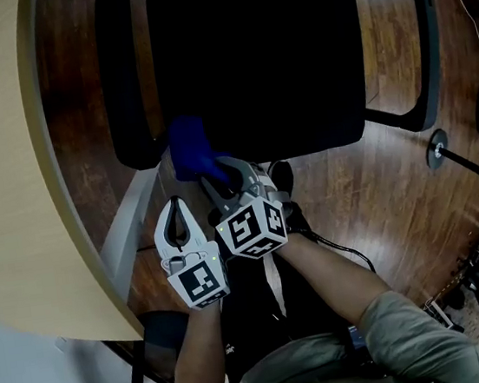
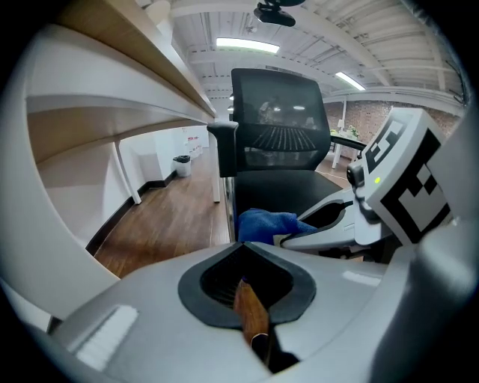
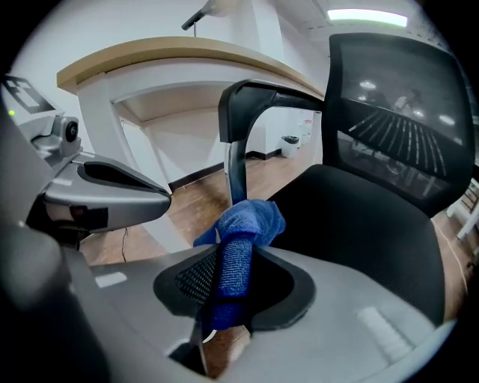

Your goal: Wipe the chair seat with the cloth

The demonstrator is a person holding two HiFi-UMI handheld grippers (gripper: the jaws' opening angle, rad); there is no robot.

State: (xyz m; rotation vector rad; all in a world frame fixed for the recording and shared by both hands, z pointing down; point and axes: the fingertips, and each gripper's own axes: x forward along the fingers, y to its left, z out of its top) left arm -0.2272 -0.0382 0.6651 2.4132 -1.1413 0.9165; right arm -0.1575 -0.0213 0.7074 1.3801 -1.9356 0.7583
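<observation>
Blue cloth (image 3: 243,224) I'm clamping in my R gripper (image 3: 236,247) w/ its bunched end poking fwd to wipe the chair seat (image 3: 359,217), L gripper (image 2: 243,254) idling closed & empty alongside.

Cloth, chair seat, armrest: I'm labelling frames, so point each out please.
blue cloth (image 3: 247,221), right gripper view, its bunched top.
chair seat (image 3: 359,224), right gripper view, bare black cushion.
armrest (image 3: 233,112), right gripper view, its front bend.

Right tool (image 1: 209,173) pinches the bunched blue cloth (image 1: 188,146) at one corner of the black chair seat (image 1: 257,61).
</observation>
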